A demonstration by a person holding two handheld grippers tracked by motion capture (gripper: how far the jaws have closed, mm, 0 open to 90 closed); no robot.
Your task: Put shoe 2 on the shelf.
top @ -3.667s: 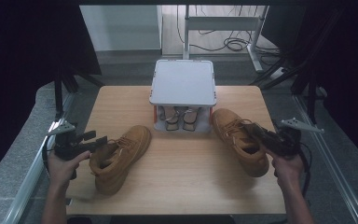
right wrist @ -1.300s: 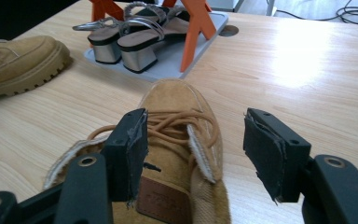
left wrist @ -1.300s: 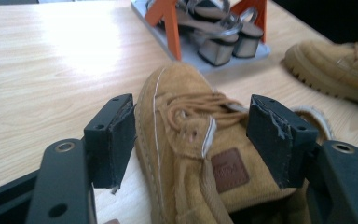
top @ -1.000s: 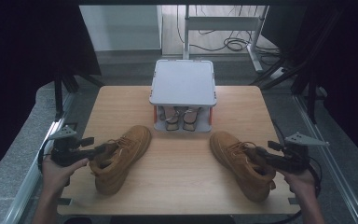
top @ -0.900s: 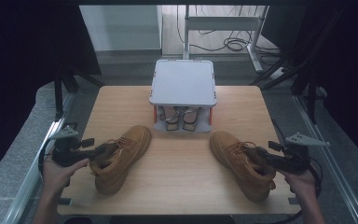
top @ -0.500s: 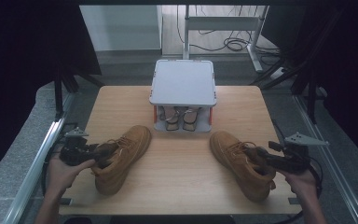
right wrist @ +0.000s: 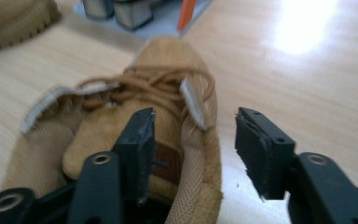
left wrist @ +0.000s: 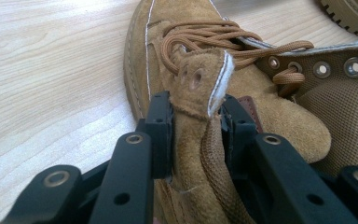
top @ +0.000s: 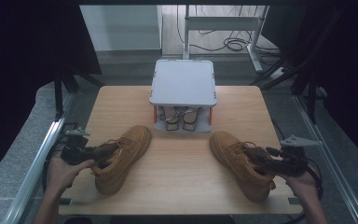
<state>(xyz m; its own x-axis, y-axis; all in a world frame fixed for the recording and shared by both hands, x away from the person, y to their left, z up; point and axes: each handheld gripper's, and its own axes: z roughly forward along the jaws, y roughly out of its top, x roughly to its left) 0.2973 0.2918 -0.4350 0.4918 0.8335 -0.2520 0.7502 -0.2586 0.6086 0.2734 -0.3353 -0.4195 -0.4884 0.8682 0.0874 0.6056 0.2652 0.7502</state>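
two tan suede boots lay on the wooden table (top: pixel 121 100), one at each side, in front of a small grey shoe rack (top: pixel 183 84) that already held a pair of shoes (top: pixel 179 117) on its lower shelf. the left gripper (left wrist: pixel 193 123) had just been closing, and its jaws pinched the collar flap of the left boot (top: pixel 119 156), the suede and a lace squeezed between the pads. the right gripper (right wrist: pixel 193 140) had also just been closing but stood spread, one jaw inside the mouth of the right boot (top: pixel 240 163) and the other outside its collar, not yet pressing. as a judgement, the work was early: one boot was gripped, the other was only straddled, and both rested on the table. what was left seemed to be closing the right grip, lifting the boots and setting them on the rack.
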